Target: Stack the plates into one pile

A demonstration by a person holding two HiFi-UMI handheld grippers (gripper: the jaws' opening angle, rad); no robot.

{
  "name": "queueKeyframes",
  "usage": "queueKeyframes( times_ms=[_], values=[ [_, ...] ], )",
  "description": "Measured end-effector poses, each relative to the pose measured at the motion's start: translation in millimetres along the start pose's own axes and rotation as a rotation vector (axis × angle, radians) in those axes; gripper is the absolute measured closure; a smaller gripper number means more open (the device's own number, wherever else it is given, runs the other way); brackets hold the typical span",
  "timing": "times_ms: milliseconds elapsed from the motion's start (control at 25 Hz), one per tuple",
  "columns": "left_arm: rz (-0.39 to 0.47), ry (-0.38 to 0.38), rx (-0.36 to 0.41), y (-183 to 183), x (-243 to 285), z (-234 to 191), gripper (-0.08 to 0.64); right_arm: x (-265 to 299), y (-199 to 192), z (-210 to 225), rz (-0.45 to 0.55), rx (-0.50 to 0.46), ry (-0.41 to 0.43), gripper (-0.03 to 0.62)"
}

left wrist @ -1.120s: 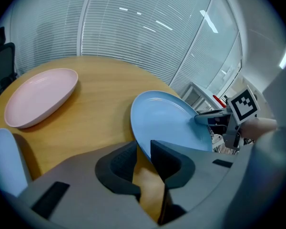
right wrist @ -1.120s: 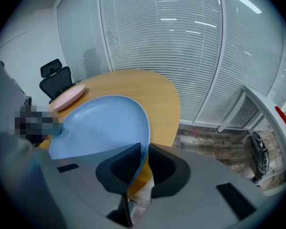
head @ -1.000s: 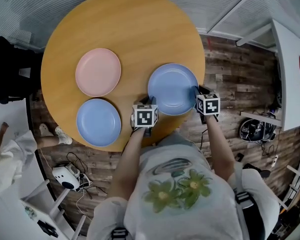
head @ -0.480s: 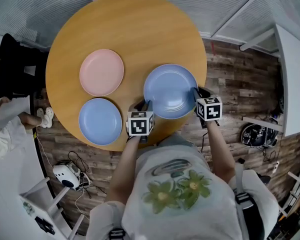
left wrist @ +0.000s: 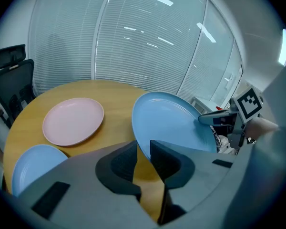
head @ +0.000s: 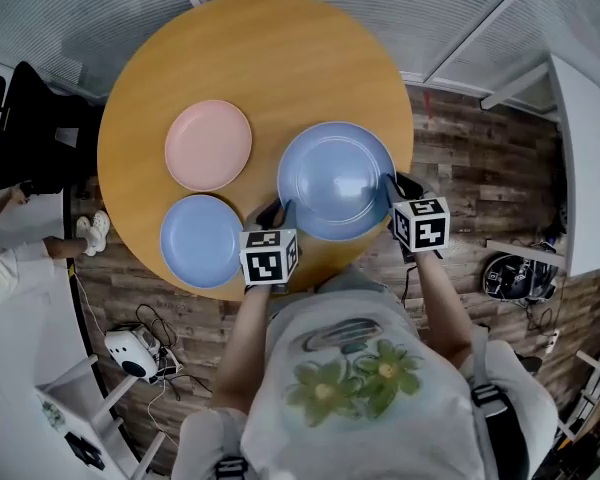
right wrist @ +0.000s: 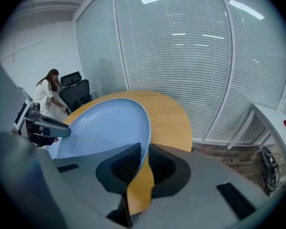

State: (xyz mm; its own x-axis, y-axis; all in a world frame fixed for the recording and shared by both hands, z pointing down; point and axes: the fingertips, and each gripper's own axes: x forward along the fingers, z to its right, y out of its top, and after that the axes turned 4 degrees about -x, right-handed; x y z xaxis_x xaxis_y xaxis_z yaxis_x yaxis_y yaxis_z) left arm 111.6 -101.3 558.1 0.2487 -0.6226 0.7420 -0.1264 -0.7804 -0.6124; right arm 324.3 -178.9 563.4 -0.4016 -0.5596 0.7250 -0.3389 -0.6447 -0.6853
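I have the large light-blue round plate [head: 337, 180] held off the round wooden surface [head: 250, 58], above its near right edge, with a grip on each side. The fingers of my left gripper [left wrist: 143, 145] are pinched narrow on the plate's left rim. Those of my right gripper [right wrist: 144, 148] are pinched narrow on the right rim, so the plate hangs between the two. A pale pink round plate [head: 208, 145] lies flat toward the surface's left side. A smaller blue round plate [head: 202, 240] lies just beside it at the near left edge, the two rims close but apart. Both are well clear of the plate I hold. A black office chair [head: 35, 128] stands off the surface's left edge, on the plank floor [head: 470, 158].
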Motion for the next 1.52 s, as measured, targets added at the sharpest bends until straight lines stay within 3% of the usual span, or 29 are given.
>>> queueKeyframes(
  times_ms=[280, 840, 1520],
  values=[
    [0.061, 0.007, -0.012, 8.7, -24.3, 1.6, 0.462, -19.5, 16.6, -10.3, 0.05, -0.021, 0.014, 0.52],
    [0.11, 0.037, -0.036, -14.7, -69.9, -11.6, 0.463, -49.5, 17.5, -53.0, 0.093, -0.073, 0.04, 0.52],
    [0.143, 0.123, -0.134, -48.6, -145.6, -109.5, 0.466, -37.0, 27.7, -180.2, 0.065, -0.166, 0.144, 0.519]
  ],
)
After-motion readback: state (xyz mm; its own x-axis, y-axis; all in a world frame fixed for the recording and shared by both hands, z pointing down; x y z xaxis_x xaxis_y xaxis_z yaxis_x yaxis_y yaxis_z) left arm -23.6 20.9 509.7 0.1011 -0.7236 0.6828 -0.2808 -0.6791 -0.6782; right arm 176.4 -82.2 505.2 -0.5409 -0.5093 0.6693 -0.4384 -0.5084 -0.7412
